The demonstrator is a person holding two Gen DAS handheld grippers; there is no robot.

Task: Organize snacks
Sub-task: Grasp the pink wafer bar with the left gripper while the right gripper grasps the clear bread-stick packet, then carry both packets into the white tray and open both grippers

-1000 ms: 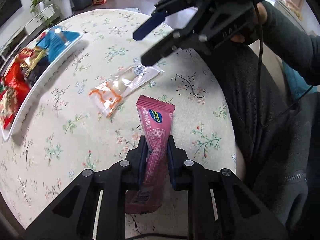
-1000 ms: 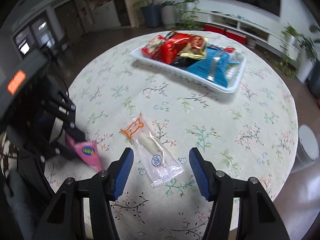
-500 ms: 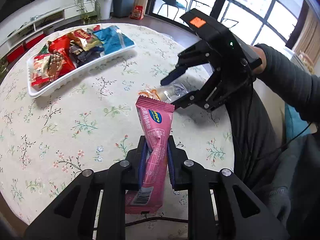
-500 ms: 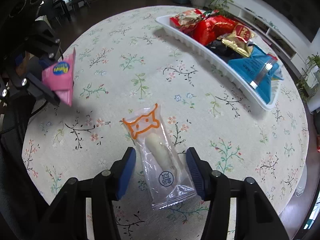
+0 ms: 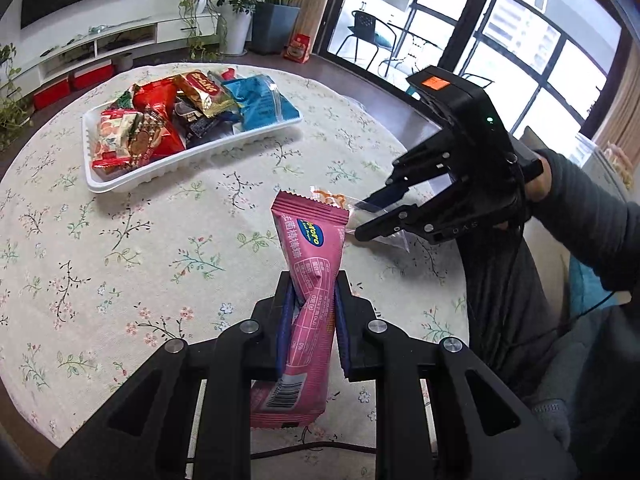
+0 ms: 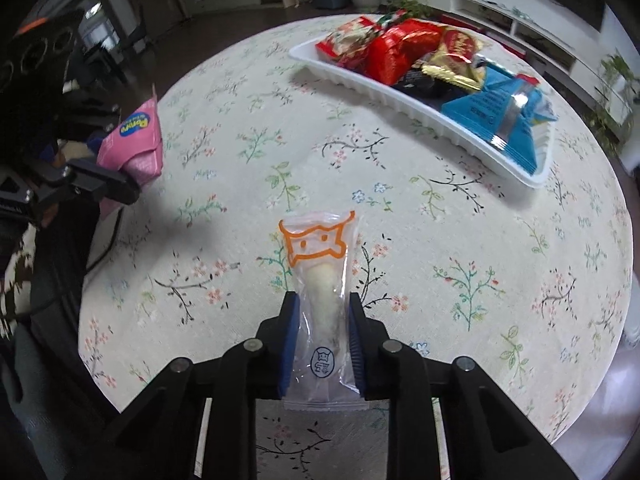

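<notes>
Gripping the pink snack bar (image 5: 310, 280), the left gripper (image 5: 310, 300) has both blue pads closed against the wrapper at mid-length. The bar stands nearly upright between the fingers: its crimped top edge rises above the fingertips and its barcode end hangs below them, clear of the floral tablecloth (image 5: 120, 240).

The right gripper (image 6: 322, 312) has just been closing, and its pads now press on both sides of the clear snack packet (image 6: 320, 280). The packet lies lengthwise between the fingers. Its end printed with an orange cat outline extends forward past the fingertips; its sealed rear end sits back between the finger bases. A white stick-shaped snack is visible inside the film. Whether the packet touches the tablecloth or is clear of it cannot be told.

In the left wrist view, the right gripper (image 5: 372, 216) appears to the right of the pink bar, with the clear packet (image 5: 340, 204) pinched at its tips.

The white tray (image 5: 192, 160) rests on the far part of the round table, well apart from both grippers. It holds red, gold, dark and blue snack packs (image 6: 404, 52) piled together.
</notes>
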